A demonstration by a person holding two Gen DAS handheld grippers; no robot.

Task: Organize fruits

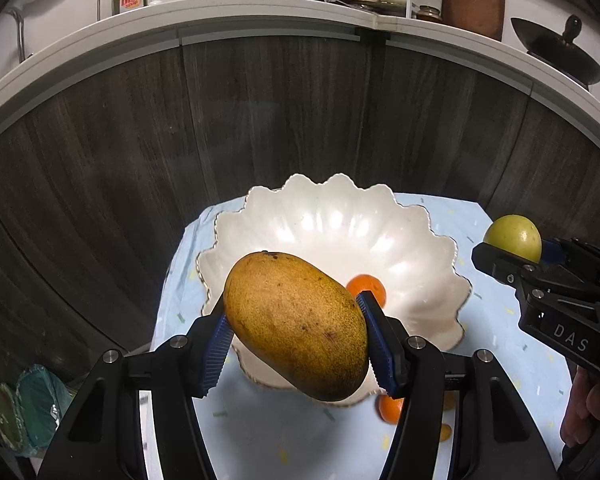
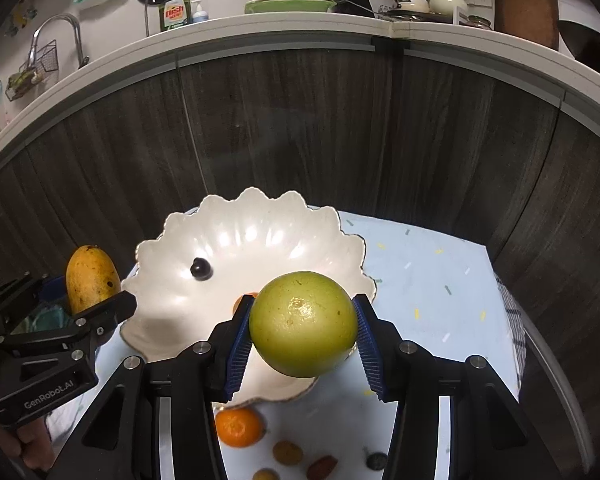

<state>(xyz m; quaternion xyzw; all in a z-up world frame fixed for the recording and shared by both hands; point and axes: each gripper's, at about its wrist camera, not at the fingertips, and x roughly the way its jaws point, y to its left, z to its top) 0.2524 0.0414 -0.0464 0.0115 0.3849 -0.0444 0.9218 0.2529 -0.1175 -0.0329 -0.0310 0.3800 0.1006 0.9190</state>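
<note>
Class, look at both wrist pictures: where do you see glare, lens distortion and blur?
Left wrist view: bright glare patches on the white bowl; the countertop edge bows into an arc; the mango is sharp. Right wrist view: a highlight on the green fruit and glare in the bowl; dark vignette at the corners; the small fruits at the bottom look soft.

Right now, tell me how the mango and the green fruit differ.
The mango is elongated and yellow-orange with dark speckles; the green fruit is round, smooth and yellow-green. The left gripper holds the mango; the right gripper holds the green fruit. Both are clamped between blue pads above the white bowl.
</note>
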